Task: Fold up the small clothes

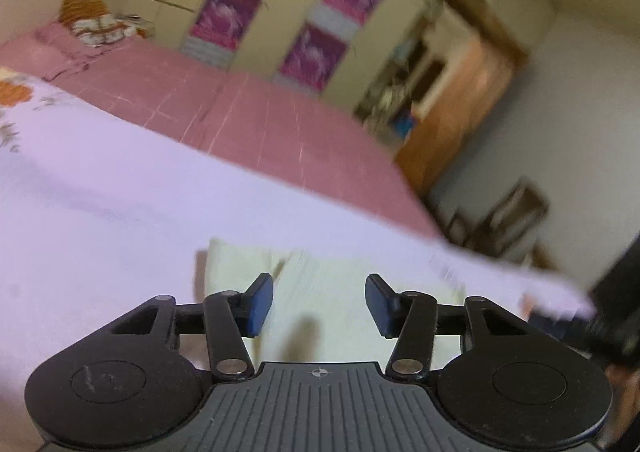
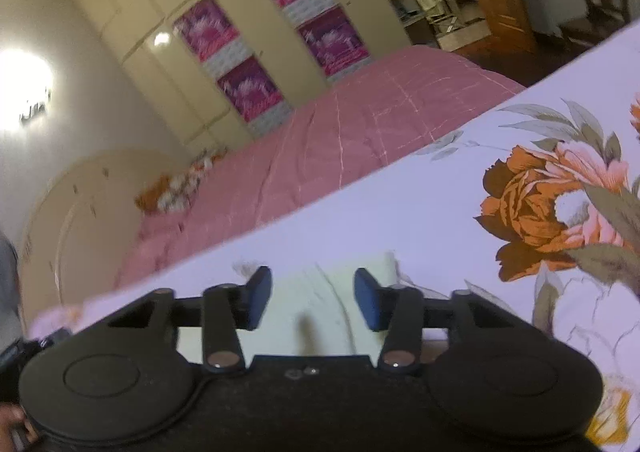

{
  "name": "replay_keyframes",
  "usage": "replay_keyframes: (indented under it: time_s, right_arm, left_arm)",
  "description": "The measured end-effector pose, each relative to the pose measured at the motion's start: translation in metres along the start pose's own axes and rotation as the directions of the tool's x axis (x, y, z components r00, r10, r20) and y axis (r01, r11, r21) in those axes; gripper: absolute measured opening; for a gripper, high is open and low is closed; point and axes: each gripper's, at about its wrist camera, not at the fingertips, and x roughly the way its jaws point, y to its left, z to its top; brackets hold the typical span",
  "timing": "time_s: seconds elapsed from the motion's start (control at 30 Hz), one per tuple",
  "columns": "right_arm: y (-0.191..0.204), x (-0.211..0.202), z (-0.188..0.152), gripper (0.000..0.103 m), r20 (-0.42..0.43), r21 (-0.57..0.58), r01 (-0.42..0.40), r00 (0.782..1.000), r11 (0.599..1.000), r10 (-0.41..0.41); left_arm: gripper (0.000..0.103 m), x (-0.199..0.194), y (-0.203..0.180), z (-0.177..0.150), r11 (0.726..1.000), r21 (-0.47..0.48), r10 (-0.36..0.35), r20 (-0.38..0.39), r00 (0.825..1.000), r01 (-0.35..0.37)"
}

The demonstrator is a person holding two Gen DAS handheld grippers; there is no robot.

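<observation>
A small pale cream garment (image 1: 320, 292) lies flat on a lilac floral sheet (image 1: 100, 192). In the left wrist view my left gripper (image 1: 319, 304) is open, its blue pads apart just above the garment's near part, holding nothing. In the right wrist view the same cream garment (image 2: 312, 300) lies under my right gripper (image 2: 313, 302), which is also open and empty above it. The garment's near edge is hidden behind both gripper bodies.
The sheet (image 2: 400, 204) has large orange flower prints (image 2: 540, 200). Beyond it lies a pink bed (image 1: 260, 116) with folded orange-and-white cloth (image 1: 100, 26) at its far end. A wardrobe with magenta panels (image 1: 312, 52) and a wooden door (image 1: 460, 112) stand behind.
</observation>
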Motion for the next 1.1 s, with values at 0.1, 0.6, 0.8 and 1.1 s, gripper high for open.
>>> replay_keyframes:
  time_s: [0.1, 0.6, 0.8, 1.1]
  right_arm:
    - [0.008, 0.007, -0.002, 0.037, -0.034, -0.055, 0.010, 0.999, 0.998, -0.012]
    - [0.042, -0.011, -0.006, 0.003, 0.122, -0.289, 0.134, 0.987, 0.948, -0.103]
    - [0.024, 0.020, -0.018, 0.004, 0.009, -0.253, 0.211, 0.976, 0.944, -0.215]
    - [0.043, 0.004, -0.025, 0.040, 0.084, -0.314, 0.223, 0.975, 0.923, -0.207]
  left_arm:
    - [0.050, 0.010, -0.010, -0.003, 0.994, 0.090, 0.062, -0.066, 0.996, -0.056]
    - [0.005, -0.024, -0.024, 0.011, 0.989, 0.103, 0.088, 0.196, 0.977, -0.110]
    - [0.007, 0.010, -0.023, -0.001, 0.971, 0.110, 0.203, 0.074, 0.976, -0.210]
    - [0.079, -0.018, -0.032, 0.009, 0.949, 0.070, 0.291, 0.190, 0.938, -0.308]
